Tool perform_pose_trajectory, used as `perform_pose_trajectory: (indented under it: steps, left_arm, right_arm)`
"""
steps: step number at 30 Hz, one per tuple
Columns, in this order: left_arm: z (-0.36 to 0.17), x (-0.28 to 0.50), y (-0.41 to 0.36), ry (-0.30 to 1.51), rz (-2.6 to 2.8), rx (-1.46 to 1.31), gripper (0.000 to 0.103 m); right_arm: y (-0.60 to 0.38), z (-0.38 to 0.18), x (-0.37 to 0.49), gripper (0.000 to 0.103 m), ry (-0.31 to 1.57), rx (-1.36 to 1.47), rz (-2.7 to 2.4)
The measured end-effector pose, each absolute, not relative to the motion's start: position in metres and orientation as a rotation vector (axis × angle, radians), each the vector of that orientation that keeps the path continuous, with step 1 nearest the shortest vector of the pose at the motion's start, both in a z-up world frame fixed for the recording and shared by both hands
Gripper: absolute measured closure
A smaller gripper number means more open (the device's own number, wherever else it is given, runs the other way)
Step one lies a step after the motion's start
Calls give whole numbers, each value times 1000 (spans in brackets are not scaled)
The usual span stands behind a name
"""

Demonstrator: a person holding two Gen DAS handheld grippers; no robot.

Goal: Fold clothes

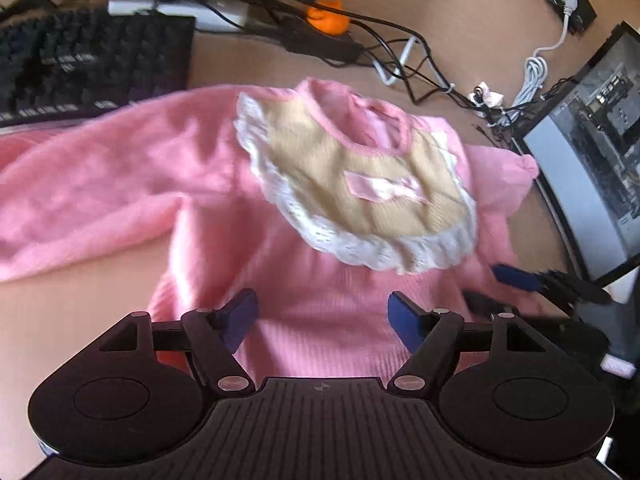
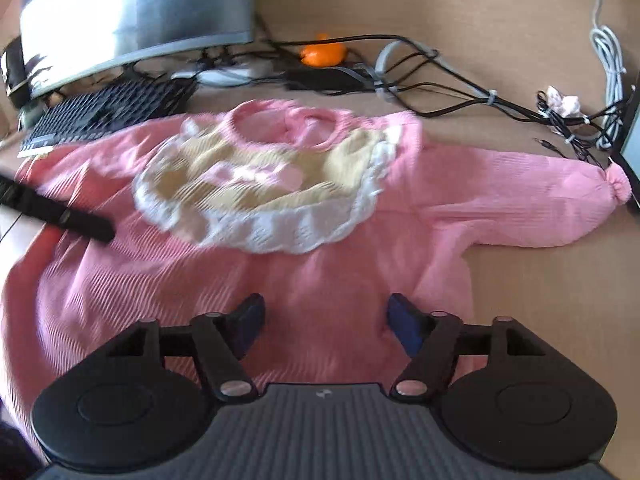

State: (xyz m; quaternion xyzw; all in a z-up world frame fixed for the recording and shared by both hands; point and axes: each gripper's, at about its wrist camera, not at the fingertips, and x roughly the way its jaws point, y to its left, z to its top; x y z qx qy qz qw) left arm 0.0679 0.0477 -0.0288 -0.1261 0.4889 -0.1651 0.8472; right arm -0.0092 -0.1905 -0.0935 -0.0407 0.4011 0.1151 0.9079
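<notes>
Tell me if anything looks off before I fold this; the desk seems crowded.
The sweater lies front up, but its left sleeve runs up against the keyboard, and its right cuff reaches the cables. Both grippers are open above the hem, holding nothing.

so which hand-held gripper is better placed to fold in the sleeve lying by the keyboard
Left. The left hand-held gripper, open, sits nearest that sleeve of the pink sweater; the right hand-held gripper is farther.

My left gripper (image 1: 322,316) and right gripper (image 2: 325,320) are black, each with 2 blue-padded fingers (image 1: 404,320), silver screws and ribbed housing.
</notes>
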Motion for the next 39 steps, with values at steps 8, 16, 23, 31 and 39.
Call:
perform_pose_trajectory:
  steps: [8, 16, 23, 31, 39]
  left_arm:
    - [-23, 42, 90, 1035, -320, -224, 23]
    - [-14, 45, 91, 1043, -218, -240, 18]
    - [22, 55, -39, 837, -436, 138, 13]
    - [14, 74, -227, 660, -719, 504, 22]
    - [-19, 109, -295, 687, -774, 575, 23]
  right_arm:
    - [-167, -86, -32, 29, 917, -54, 260]
    - [-280, -50, -6, 29, 783, 174, -54]
    - [-370, -60, 22, 56, 724, 290, -244]
    - [-396, -79, 56, 52, 712, 309, -197]
    - [-409, -93, 76, 51, 690, 319, -181]
